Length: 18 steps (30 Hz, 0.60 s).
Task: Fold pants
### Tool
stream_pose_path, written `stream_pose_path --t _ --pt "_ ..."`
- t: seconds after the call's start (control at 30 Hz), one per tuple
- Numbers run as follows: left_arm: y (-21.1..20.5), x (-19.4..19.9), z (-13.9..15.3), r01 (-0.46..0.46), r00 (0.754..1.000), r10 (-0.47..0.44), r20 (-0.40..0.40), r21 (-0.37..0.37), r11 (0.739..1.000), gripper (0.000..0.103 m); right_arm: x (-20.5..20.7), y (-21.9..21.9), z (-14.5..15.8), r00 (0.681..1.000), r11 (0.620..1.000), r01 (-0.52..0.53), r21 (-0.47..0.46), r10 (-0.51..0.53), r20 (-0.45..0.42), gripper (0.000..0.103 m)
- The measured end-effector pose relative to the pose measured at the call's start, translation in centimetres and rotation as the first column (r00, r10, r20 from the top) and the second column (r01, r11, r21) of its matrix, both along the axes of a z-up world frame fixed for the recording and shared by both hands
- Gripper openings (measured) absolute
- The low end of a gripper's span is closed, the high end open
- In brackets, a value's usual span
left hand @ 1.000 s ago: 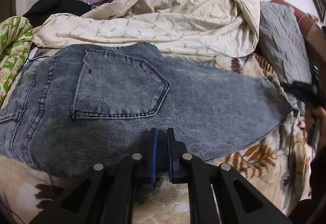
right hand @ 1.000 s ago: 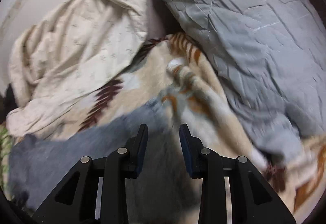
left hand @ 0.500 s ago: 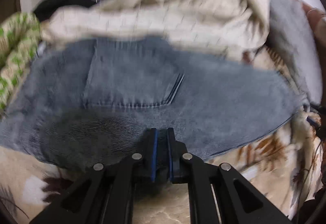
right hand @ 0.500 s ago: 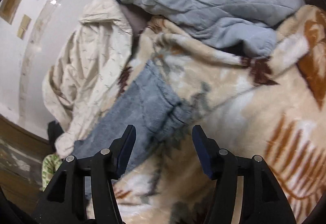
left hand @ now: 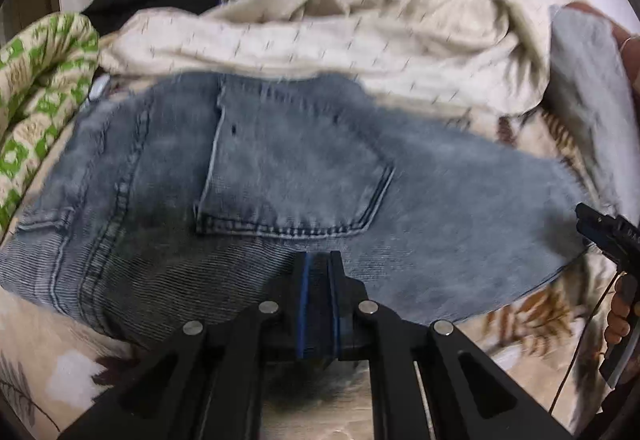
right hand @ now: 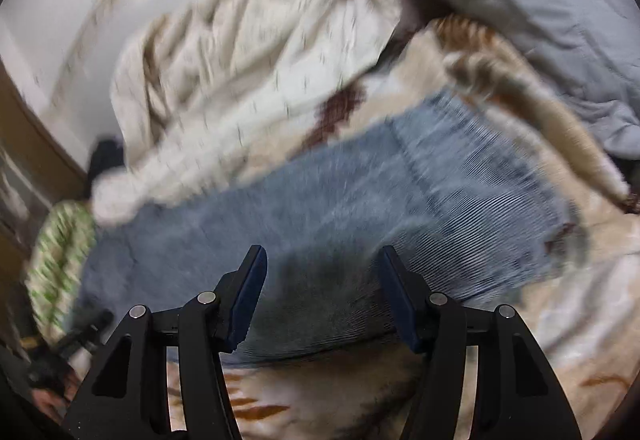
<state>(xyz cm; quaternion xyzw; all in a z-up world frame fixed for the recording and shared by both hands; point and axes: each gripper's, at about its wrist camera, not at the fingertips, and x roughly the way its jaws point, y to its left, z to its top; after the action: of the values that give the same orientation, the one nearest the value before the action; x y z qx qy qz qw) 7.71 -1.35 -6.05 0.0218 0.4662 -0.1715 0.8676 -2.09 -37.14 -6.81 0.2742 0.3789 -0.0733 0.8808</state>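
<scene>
On the leaf-patterned blanket (left hand: 532, 316), the jeans (left hand: 280, 168) lie flat, back pocket (left hand: 296, 168) up.

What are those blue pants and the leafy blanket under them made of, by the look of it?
The pants look like faded denim: stitched seams, patch pocket, fine ribbed weave. The blanket seems a plush fleece, soft and fuzzy with printed brown leaves, though blur leaves that uncertain.

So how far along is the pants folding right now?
Done: the jeans lie spread on the patterned blanket, apparently doubled leg over leg, back pocket up. In hand: the left gripper is clamped on their near edge; the right gripper, jaws just opened, hovers empty over the leg end. Left: folding them across their length; no such crease shows yet.
</scene>
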Motion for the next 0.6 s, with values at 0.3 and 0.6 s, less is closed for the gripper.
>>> stream_pose_path --t 0.3,0.6 --pt "1.5 -0.4 2.3 -0.035 0.999 0.035 0.028 -0.023 0.999 0.011 2.0 2.7 1.7 0.994 0.997 -0.074 -0.021 0.072 -0.085 0.054" --pt "1.8 0.9 0.5 -0.049 0.998 0.049 -0.045 0.006 0.999 0.011 15.2 13.5 3.4 0.931 0.933 -0.359 0.028 0.360 -0.057 0.054"
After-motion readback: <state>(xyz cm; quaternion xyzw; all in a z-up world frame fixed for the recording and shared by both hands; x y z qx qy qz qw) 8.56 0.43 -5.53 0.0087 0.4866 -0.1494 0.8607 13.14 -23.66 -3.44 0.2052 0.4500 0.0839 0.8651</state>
